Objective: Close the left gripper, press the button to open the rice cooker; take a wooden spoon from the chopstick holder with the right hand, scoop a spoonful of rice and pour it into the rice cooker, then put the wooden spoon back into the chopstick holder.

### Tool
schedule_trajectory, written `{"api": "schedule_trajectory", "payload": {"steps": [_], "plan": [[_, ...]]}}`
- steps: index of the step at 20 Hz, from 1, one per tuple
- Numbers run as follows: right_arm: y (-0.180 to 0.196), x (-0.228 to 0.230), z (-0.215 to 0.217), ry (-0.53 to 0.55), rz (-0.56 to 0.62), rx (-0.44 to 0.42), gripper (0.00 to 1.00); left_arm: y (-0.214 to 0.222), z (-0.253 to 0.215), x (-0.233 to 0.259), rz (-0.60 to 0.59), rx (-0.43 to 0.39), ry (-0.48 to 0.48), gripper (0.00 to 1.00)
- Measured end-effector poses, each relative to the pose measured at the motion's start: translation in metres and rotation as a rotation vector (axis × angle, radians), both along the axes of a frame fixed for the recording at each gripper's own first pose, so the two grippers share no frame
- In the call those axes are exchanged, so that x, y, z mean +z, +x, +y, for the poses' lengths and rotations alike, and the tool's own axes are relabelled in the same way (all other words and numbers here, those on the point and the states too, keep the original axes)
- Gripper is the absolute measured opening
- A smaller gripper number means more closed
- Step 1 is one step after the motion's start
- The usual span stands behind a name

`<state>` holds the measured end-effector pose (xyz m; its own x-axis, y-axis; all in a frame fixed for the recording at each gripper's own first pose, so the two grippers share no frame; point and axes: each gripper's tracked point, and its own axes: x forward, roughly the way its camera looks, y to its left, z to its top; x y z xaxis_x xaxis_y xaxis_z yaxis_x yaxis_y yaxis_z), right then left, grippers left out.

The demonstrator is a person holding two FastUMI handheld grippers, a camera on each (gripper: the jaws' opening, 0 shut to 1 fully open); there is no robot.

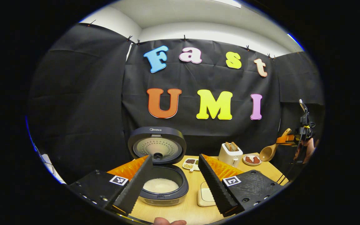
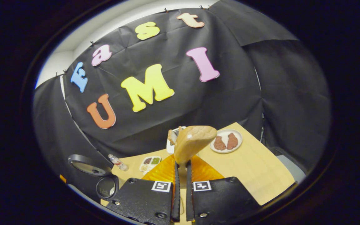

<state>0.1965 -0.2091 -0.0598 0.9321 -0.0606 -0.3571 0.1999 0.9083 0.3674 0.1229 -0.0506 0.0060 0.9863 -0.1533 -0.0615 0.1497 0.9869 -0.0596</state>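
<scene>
On the wooden table [image 1: 195, 206], toward its left side in the left gripper view, sits the rice cooker [image 1: 162, 182] with its round lid [image 1: 157, 145] swung up and standing open, the pot below showing a bed of white rice [image 1: 160, 185]. Low in that view the left gripper [image 1: 175, 182] has its two black ribbed fingers [image 1: 134, 184] spread wide apart, released and holding nothing, with the cooker visible in the gap between them. Just right of the cooker a pale square pad [image 1: 205, 195] lies on the tabletop, partly hidden behind the right-hand finger. Farther back, a small divided dish [image 1: 191, 163] of grains, a white toaster [image 1: 230, 154] with slices in its slots, and a plate [image 1: 252, 159] with two reddish-brown pieces stand in a row. At the far right the wooden spoon [image 1: 269, 151] hangs in the air above the table's right edge, bowl lowest, carried by the other gripper and a hand [image 1: 305, 150].

Seen from the right gripper view, the open cooker lies at the lower left, with a small bottle [image 2: 117, 162] lying beside the divided dish. In the centre the right gripper [image 2: 181, 175] is clenched on the spoon's handle, both fingers pressed nearly together around it, and the spoon's bowl rises just ahead, in front of the toaster. To its right sits the plate.
</scene>
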Motion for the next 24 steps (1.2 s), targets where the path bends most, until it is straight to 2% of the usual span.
{"api": "schedule_trajectory", "payload": {"steps": [5,11,16,20,24], "plan": [[0.008,-0.061,-0.025,-0.007,0.113,0.002,0.12,0.008,-0.008,0.006,0.01,0.02,-0.001,0.94],[0.029,-0.12,-0.024,-0.027,0.213,0.047,0.13,0.002,-0.006,0.006,0.039,0.065,0.014,0.94],[0.036,-0.167,-0.023,-0.04,0.259,0.048,0.13,-0.001,-0.002,0.009,0.053,0.098,0.009,0.94],[0.039,-0.183,-0.017,-0.031,0.248,0.042,0.14,-0.003,0.006,0.013,0.054,0.124,0.009,0.94],[0.042,-0.169,-0.007,-0.023,0.182,0.063,0.22,-0.002,0.009,0.017,0.054,0.128,-0.008,0.94]]}}
